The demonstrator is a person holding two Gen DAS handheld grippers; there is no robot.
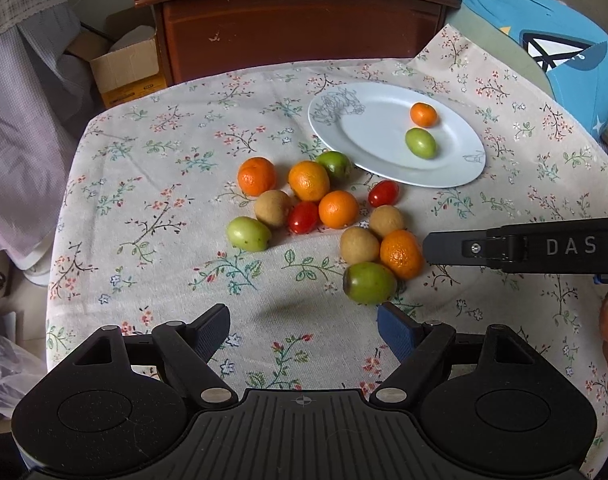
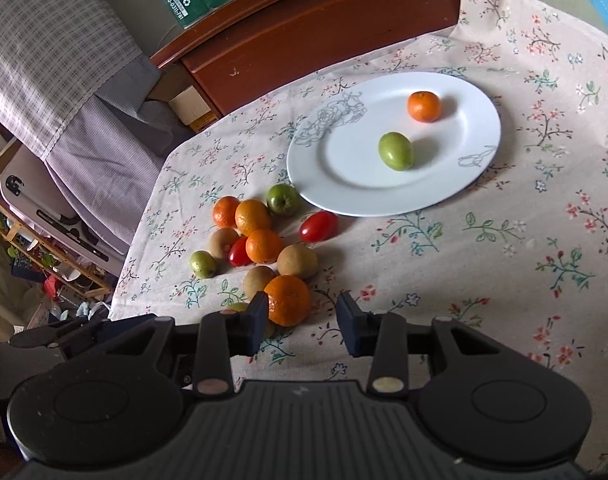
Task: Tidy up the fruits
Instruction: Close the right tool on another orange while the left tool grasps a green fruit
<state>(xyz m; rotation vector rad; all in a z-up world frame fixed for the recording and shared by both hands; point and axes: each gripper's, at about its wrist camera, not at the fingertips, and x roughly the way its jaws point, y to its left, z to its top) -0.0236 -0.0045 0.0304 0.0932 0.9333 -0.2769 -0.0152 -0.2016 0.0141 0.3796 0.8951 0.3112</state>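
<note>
Table w/ floral cloth (image 1: 151,184). White plate (image 2: 344,184) far side, already holding one small mandarin (image 2: 424,106) + one green fruit (image 2: 396,151). Rest of the fruit lies loose on the cloth, near side of the plate: oranges, brown round ones, two red tomatoes, more green ones.

Right gripper (image 2: 301,322): jaws apart, nothing clamped. Nearest mandarin (image 2: 287,300) sits partly between the pads, right up against the left pad; clear gap to the right pad. Not gripped yet, by the look of it.

Left gripper (image 1: 301,334): jaws wide, empty, hovering over bare cloth. Big green fruit (image 1: 368,283) just ahead of its right pad; can't tell if they touch.

Handling, my guess:
- Mandarin: light, round, peel soft w/ some give. Will roll on the cloth if nudged from one side. Take it across the widest part, pads on opposite sides, moderate squeeze; too hard bruises it.
- Neighbours touching it: brown fruit (image 2: 259,280) behind, green one at its lower left. Closing may shove them; approach from the free side.
- Tomatoes (image 1: 303,217): smooth skin, prob. slippery + easily split. Gentlest grip.
- Green fruit: looks firm, waxy; may slip out if pinched off-centre.
- Plate: shallow rim, round things could roll once set down.
</note>
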